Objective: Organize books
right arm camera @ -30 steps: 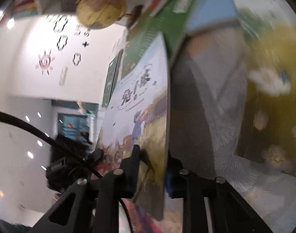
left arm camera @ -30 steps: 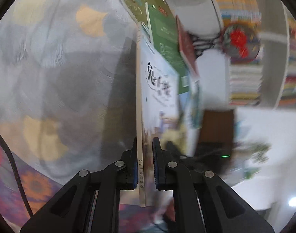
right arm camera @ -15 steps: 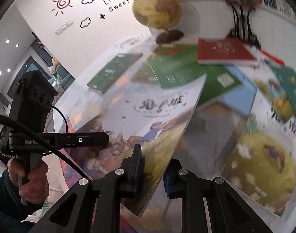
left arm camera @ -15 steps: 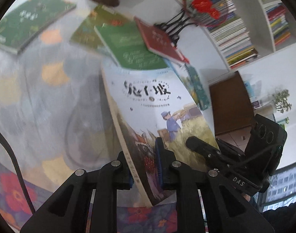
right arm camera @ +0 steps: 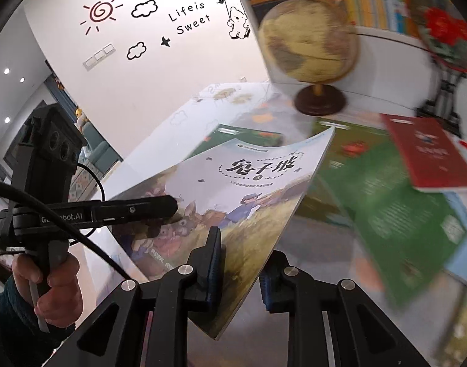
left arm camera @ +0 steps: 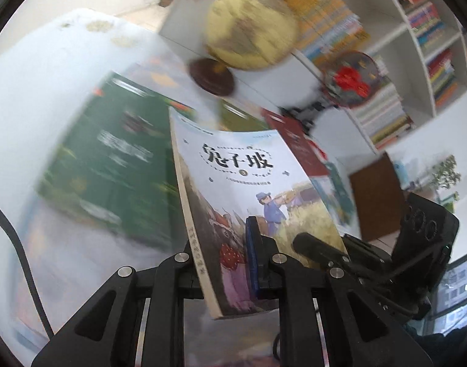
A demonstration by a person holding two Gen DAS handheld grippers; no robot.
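Around the picture book (left arm camera: 251,183) I hold, everything is bright and evenly lit; its cover is the sharpest thing in both my wrist views, the title crisp. Beyond the book the globe (left arm camera: 251,27) smears with motion blur, and the green book (left arm camera: 111,165) left of it is streaked past reading. In my right view the green book (right arm camera: 395,202) right of the picture book (right arm camera: 233,202) blurs the same way, while the wall (right arm camera: 141,70) far behind stays sharp, with small ceiling lights (right arm camera: 7,71) glinting at the left. Both pictures bow strongly outward and end in black corners. A soft grey shadow lies on the table (right arm camera: 313,238) just beside the book's lower edge.
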